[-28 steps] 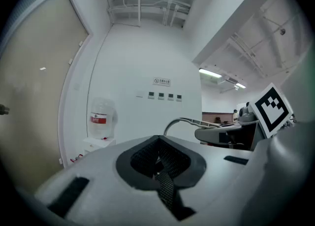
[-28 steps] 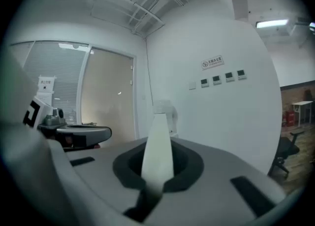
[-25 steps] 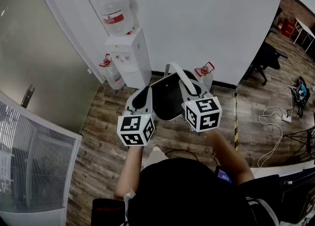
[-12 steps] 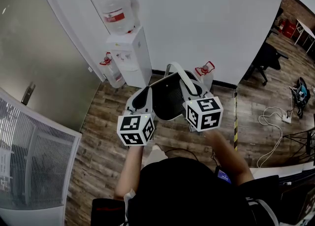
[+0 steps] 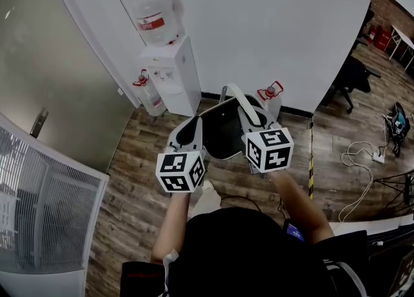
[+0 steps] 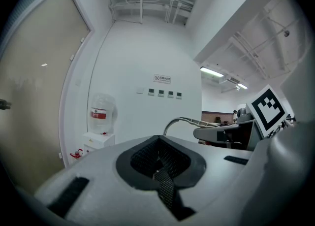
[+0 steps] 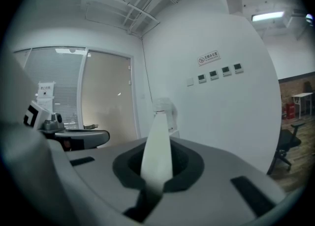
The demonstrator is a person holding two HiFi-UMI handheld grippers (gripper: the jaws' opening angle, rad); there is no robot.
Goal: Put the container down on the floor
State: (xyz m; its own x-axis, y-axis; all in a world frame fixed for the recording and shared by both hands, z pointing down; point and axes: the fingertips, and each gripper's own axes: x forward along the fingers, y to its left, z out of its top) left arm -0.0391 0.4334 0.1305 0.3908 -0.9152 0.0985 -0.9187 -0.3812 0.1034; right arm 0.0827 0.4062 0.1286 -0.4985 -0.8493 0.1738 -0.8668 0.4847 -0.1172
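Observation:
A dark mesh container with a white arched handle hangs between both grippers, above the wooden floor. My left gripper is shut on the container's left side. Black mesh shows pinched in its jaws in the left gripper view. My right gripper is shut on the right side. A white handle strip rises from between its jaws. From the left gripper view I also see the white handle and the right gripper's marker cube.
A white water dispenser with a bottle on top stands against the wall just beyond the container. Spare water bottles sit on the floor beside it. A glass partition runs at left. An office chair and loose cables lie at right.
Hardly anything: both grippers keep their hold and the container stays lifted in the same place; the view has shifted slightly.

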